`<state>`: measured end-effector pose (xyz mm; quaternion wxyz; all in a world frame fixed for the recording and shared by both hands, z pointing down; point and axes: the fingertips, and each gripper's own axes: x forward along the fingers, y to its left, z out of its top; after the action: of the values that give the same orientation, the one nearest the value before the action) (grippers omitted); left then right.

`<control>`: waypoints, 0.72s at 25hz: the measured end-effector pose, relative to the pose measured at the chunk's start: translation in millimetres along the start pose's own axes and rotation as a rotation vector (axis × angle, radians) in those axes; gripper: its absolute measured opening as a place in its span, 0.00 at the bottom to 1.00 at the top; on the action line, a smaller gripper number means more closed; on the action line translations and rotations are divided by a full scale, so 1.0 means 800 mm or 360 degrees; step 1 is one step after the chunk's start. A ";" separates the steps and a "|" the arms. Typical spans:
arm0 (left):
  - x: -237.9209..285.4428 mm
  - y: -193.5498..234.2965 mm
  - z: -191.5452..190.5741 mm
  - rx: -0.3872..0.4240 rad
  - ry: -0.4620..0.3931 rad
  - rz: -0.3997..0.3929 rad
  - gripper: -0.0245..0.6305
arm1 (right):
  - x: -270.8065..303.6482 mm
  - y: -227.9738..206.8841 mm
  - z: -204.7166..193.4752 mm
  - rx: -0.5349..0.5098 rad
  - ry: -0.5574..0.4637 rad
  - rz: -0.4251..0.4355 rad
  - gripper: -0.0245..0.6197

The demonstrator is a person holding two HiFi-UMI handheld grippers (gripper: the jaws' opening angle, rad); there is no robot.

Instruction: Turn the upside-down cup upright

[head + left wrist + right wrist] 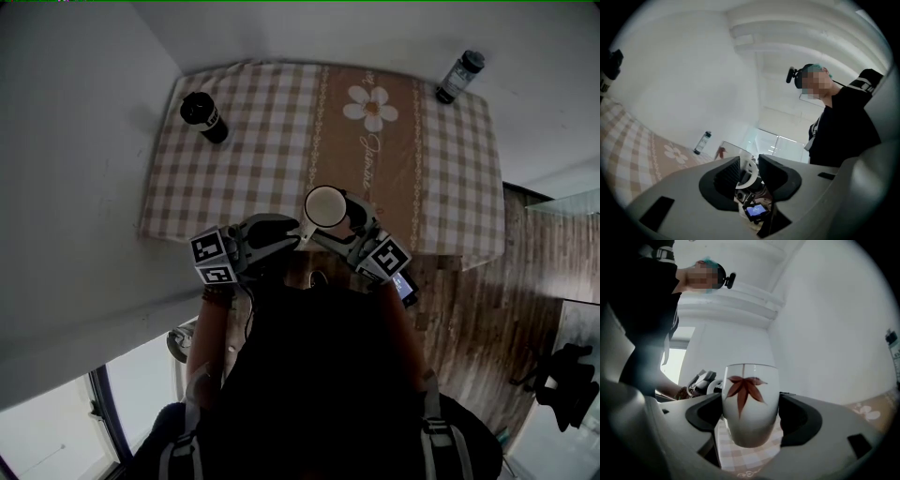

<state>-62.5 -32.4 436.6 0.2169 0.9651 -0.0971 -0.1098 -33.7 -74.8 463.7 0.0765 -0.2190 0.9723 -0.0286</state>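
A: Holding the cup [750, 401] how?
B: Right gripper [751, 414] clamped on its sides, mouth up, over the near edge of the table [262, 122].
A: Left gripper [749, 171]?
B: Jaws apart, cup handle [753, 169] between them. Black bottle [203, 117] and clear bottle [459, 77] at far corners.

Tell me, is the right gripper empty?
No, the right gripper has its jaws closed on the white cup with a red leaf.
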 end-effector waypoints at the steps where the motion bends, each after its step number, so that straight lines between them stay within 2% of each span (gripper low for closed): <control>1: -0.006 0.008 0.005 0.0012 -0.0015 0.0058 0.25 | 0.001 -0.002 0.000 -0.0006 0.0004 -0.0006 0.63; 4: -0.018 0.032 0.023 0.0068 -0.0107 0.0243 0.23 | 0.005 -0.006 -0.005 -0.0035 0.0036 -0.0033 0.62; 7: -0.019 0.046 0.030 0.0101 -0.0123 0.0340 0.22 | 0.009 -0.012 -0.011 -0.0047 0.0043 -0.0082 0.62; 14: -0.009 0.047 -0.004 0.0257 0.0115 0.0416 0.22 | 0.017 -0.032 -0.020 -0.0099 0.0079 -0.0183 0.62; 15: -0.007 0.047 -0.006 0.0279 0.0140 0.0429 0.25 | 0.019 -0.034 -0.021 -0.0109 0.0086 -0.0192 0.62; 18: -0.002 0.054 -0.013 0.0347 0.0215 0.0490 0.25 | 0.022 -0.038 -0.026 -0.0164 0.0116 -0.0195 0.62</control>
<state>-67.3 -66.3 465.0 0.1314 0.9618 -0.2401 0.0009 -40.2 -109.6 484.7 0.0277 -0.2806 0.9594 0.0089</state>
